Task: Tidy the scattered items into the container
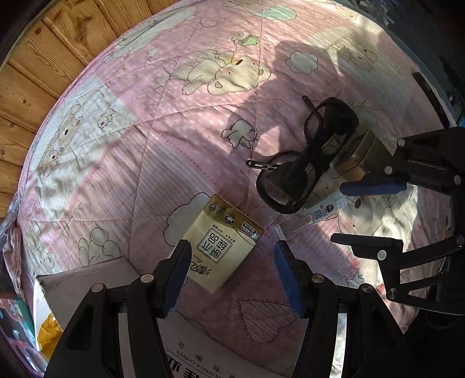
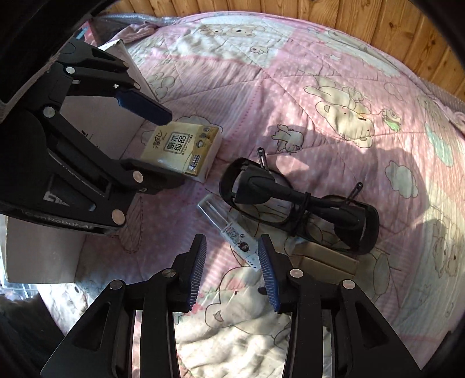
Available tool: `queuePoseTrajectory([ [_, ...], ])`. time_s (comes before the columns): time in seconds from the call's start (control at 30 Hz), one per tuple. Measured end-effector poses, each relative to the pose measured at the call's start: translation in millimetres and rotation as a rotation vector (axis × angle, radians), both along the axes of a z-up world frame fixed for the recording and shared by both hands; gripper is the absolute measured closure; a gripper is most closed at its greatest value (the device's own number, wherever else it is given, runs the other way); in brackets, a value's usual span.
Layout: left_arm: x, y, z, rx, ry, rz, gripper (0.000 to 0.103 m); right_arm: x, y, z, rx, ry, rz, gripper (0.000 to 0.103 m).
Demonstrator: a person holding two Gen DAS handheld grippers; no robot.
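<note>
Overhead, pink bear-print quilt (image 2: 290, 96), wooden plank wall (image 2: 319, 17)

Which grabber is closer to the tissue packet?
Left. The left gripper has its open fingers on either side of the tissue packet. The right gripper is open over the small tube, off to the side of the packet.

Bed, left wrist view: scattered items on pink quilt (image 1: 174, 151).
Tissue pack (image 1: 223, 242) between spread left gripper (image 1: 232, 279) fingers; black goggles (image 1: 308, 157) beyond, over gold box (image 1: 363, 157) and small tube (image 1: 322, 210); cardboard box (image 1: 96, 279) lower left.
</note>
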State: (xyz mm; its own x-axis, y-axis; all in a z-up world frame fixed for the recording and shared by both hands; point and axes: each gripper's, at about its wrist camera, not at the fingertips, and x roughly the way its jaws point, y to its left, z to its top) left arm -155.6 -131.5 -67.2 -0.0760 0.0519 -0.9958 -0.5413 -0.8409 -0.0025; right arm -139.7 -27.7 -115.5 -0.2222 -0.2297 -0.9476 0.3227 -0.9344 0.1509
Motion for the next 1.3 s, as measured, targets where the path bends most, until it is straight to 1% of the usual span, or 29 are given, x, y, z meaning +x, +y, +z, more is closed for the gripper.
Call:
queuePoseTrajectory([
  [0.03,-3,-1,-6,-0.005,-0.036,0.010,0.043,-3,2,-5,-0.013,-0.016,-0.008,0.063],
  [0.1,-11,-6,-15,-0.018,-0.088,0.063,0.043,-8,10,-14,-0.044,-0.042,-0.053,0.070],
  [0.17,-17,-13,-20,-0.017,-0.132,0.116,0.043,-11,18,-15,-0.075,-0.058,-0.100,0.083],
  [0.23,-19,-17,-22,-0.021,-0.153,0.128,0.044,-14,33,-17,-0.125,-0.107,-0.188,0.093],
  [0.33,-21,-18,-22,-0.010,-0.189,0.152,0.047,-15,52,-16,-0.253,-0.161,-0.277,0.091],
  [0.4,-24,-18,-19,0.025,-0.205,0.175,0.049,-14,55,-9,-0.287,-0.137,-0.268,0.088],
  [0.43,-25,-16,-16,0.049,-0.199,0.167,0.049,-13,53,-4,-0.278,-0.112,-0.240,0.078],
  [0.47,-25,-14,-14,0.045,-0.179,0.148,0.048,-12,48,-1,-0.256,-0.085,-0.201,0.062],
  [0.5,-25,-10,-14,0.010,-0.154,0.120,0.047,-11,42,2,-0.217,-0.054,-0.157,0.059],
  [0.53,-24,-7,-17,-0.032,-0.132,0.087,0.046,-9,34,3,-0.163,-0.024,-0.107,0.059],
  [0.57,-23,-3,-20,-0.056,-0.119,0.058,0.042,-8,25,0,-0.102,-0.003,-0.052,0.059],
  [0.6,-22,0,-22,-0.066,-0.113,0.037,0.037,-7,17,-5,-0.040,0.005,0.002,0.059],
  [0.63,-20,3,-25,-0.077,-0.106,0.018,0.035,-6,10,-11,0.014,0.013,0.049,0.059],
  [0.67,-19,6,-27,-0.094,-0.094,-0.002,0.031,-4,3,-15,0.062,0.029,0.091,0.061],
  [0.7,-18,9,-29,-0.112,-0.082,-0.015,0.031,-1,-1,-18,0.101,0.044,0.120,0.062],
  [0.73,-18,10,-30,-0.123,-0.080,-0.013,0.031,1,-2,-19,0.120,0.040,0.119,0.074],
  [0.77,-20,9,-29,-0.123,-0.088,0.005,0.033,1,0,-19,0.121,0.028,0.093,0.080],
  [0.8,-23,7,-27,-0.113,-0.097,0.036,0.039,1,5,-17,0.099,0.010,0.056,0.083],
  [0.83,-28,2,-23,-0.084,-0.113,0.079,0.043,0,13,-15,0.054,-0.016,0.006,0.084],
  [0.9,-36,-9,-14,0.013,-0.166,0.187,0.066,0,32,-12,-0.070,-0.077,-0.110,0.084],
  [0.93,-39,-13,-10,0.058,-0.188,0.221,0.070,0,42,-11,-0.140,-0.110,-0.165,0.084],
  [1.0,-40,-18,-6,0.089,-0.188,0.252,0.071,3,60,-12,-0.272,-0.165,-0.254,0.084],
  [1.03,-40,-19,-7,0.086,-0.184,0.257,0.071,5,67,-13,-0.321,-0.186,-0.286,0.084],
  [1.07,-39,-20,-8,0.080,-0.180,0.255,0.066,7,72,-13,-0.351,-0.198,-0.310,0.084],
  [1.1,-38,-20,-10,0.069,-0.169,0.251,0.054,8,74,-14,-0.361,-0.199,-0.323,0.084],
  [1.13,-36,-19,-11,0.052,-0.147,0.243,0.048,9,76,-14,-0.356,-0.192,-0.326,0.084],
  [1.17,-33,-17,-12,0.028,-0.124,0.225,0.037,10,76,-13,-0.344,-0.177,-0.323,0.084],
  [1.23,-27,-14,-22,-0.012,-0.119,0.197,0.035,11,70,-12,-0.284,-0.131,-0.295,0.084],
  [1.3,-23,-16,-36,-0.031,-0.143,0.226,0.035,11,50,-12,-0.184,-0.073,-0.247,0.084],
])
